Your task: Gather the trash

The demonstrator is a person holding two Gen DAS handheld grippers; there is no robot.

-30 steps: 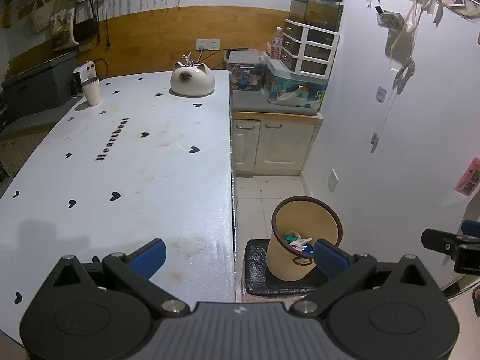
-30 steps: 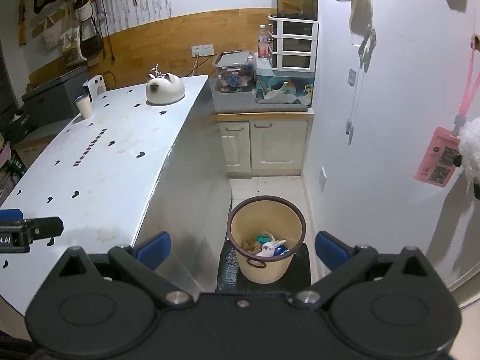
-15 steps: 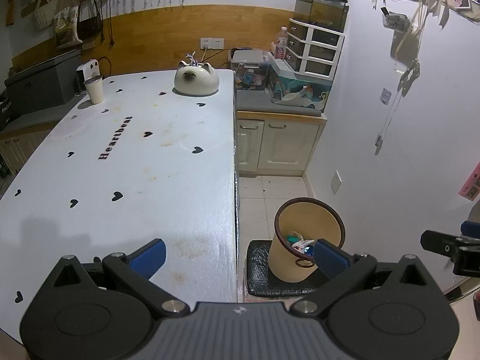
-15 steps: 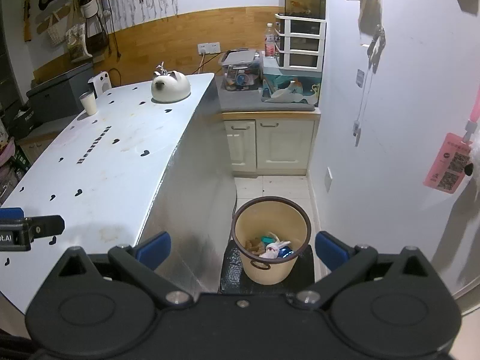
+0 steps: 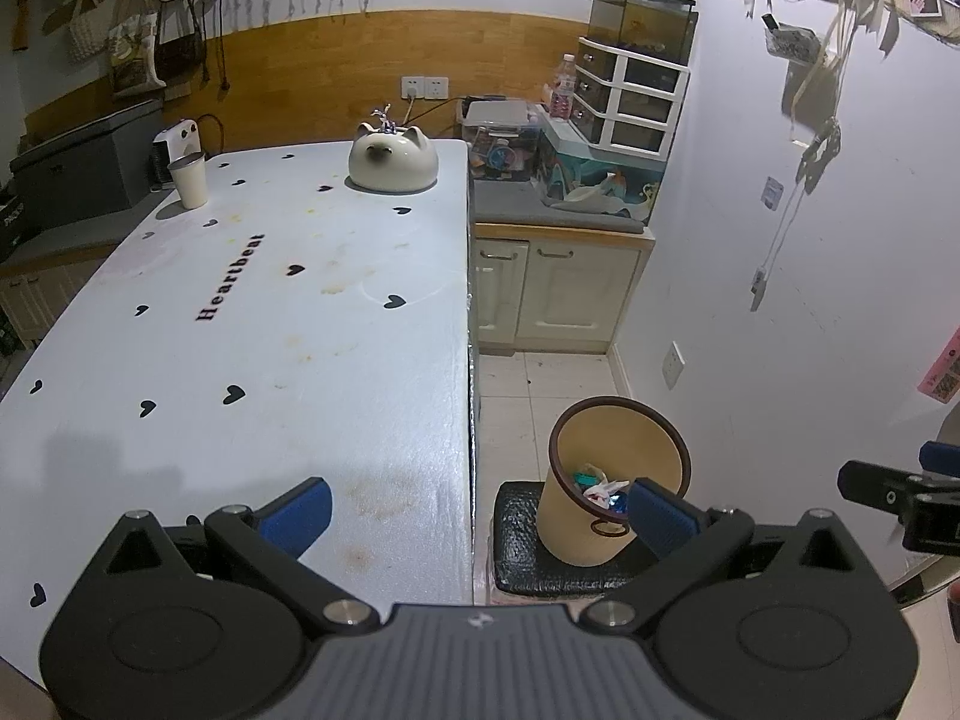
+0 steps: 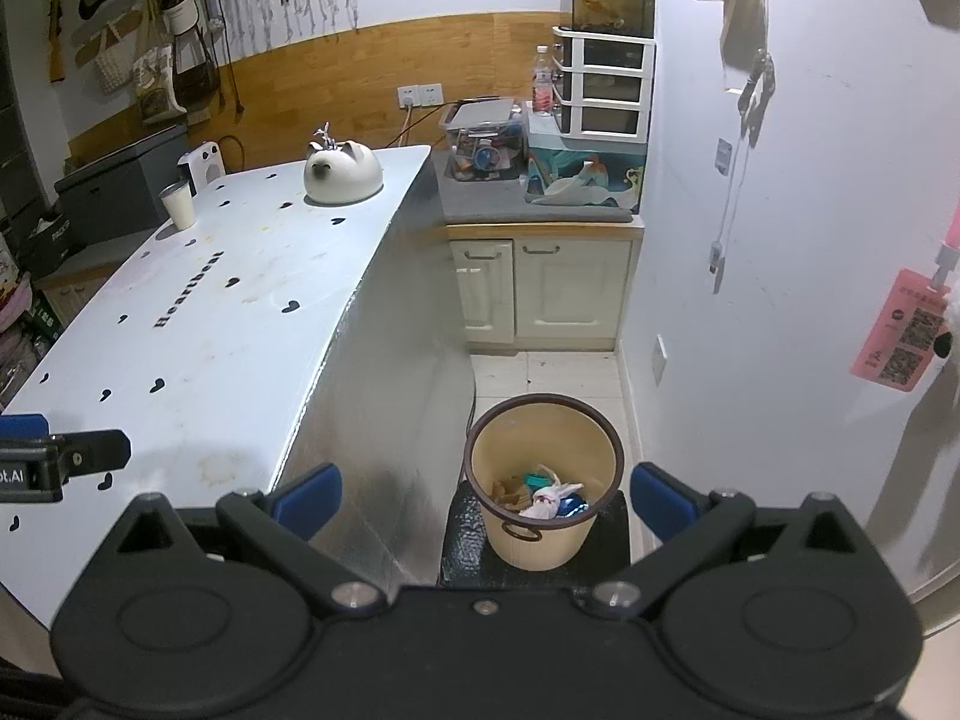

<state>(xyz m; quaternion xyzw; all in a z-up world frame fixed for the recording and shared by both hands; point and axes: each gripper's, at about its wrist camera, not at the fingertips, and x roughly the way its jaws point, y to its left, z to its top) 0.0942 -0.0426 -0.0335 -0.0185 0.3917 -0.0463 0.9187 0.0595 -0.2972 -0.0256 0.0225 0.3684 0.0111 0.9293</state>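
A tan trash bin (image 6: 543, 480) with a brown rim stands on a black mat (image 6: 462, 546) on the floor, right of the white table (image 5: 270, 324). Several bits of trash (image 6: 549, 495) lie inside it; the bin also shows in the left wrist view (image 5: 600, 480). My left gripper (image 5: 480, 510) is open and empty, above the table's right front edge. My right gripper (image 6: 486, 495) is open and empty, above and in front of the bin. A white paper cup (image 5: 189, 180) stands at the table's far left.
A white cat-shaped ceramic piece (image 5: 393, 165) sits at the table's far edge. A low cabinet (image 6: 540, 282) with boxes, a bottle and a drawer unit stands behind the bin. The wall (image 6: 780, 300) is close on the right. Tiled floor lies between cabinet and bin.
Both views have shifted slightly, so the scene sits a little lower and closer. Both grippers stay open and empty. Nothing on the table or in the bin has moved.
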